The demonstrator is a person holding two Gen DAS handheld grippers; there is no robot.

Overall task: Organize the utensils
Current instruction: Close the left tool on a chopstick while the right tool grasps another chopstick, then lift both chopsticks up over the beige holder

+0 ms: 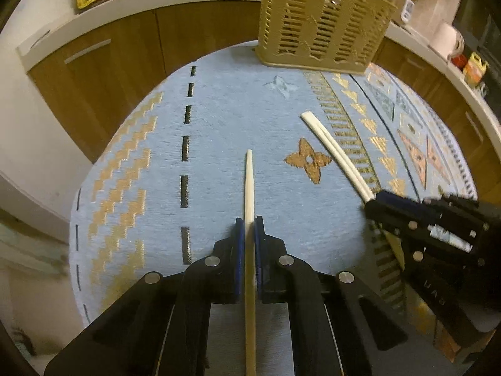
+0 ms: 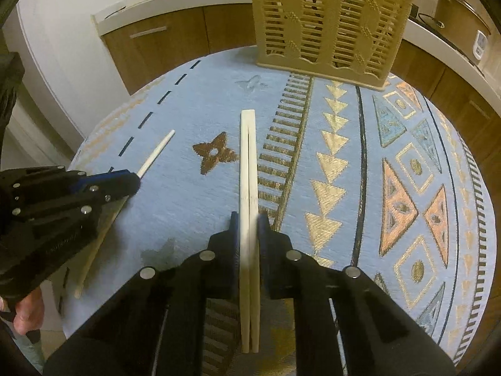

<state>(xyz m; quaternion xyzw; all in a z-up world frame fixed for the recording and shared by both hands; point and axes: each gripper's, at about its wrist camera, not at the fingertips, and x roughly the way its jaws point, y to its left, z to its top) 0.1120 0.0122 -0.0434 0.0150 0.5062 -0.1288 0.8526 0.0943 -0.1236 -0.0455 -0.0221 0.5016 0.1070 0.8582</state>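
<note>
My left gripper (image 1: 249,224) is shut on a single cream chopstick (image 1: 249,185) that points forward over the table. It also shows in the right wrist view (image 2: 133,178), with the chopstick (image 2: 156,153) sticking out of it. My right gripper (image 2: 249,219) is shut on a pair of cream chopsticks (image 2: 248,159) held side by side. It shows in the left wrist view (image 1: 372,202) too, with the pair (image 1: 332,147) angled up and to the left. A tan slotted utensil holder (image 1: 322,22) (image 2: 328,22) stands upright at the table's far edge.
The round table carries a light blue patterned cloth (image 1: 219,109) (image 2: 194,206). Wooden cabinets with a white counter (image 1: 131,9) curve behind it, with pots and packets on top. A person's hand (image 2: 26,313) holds the left gripper.
</note>
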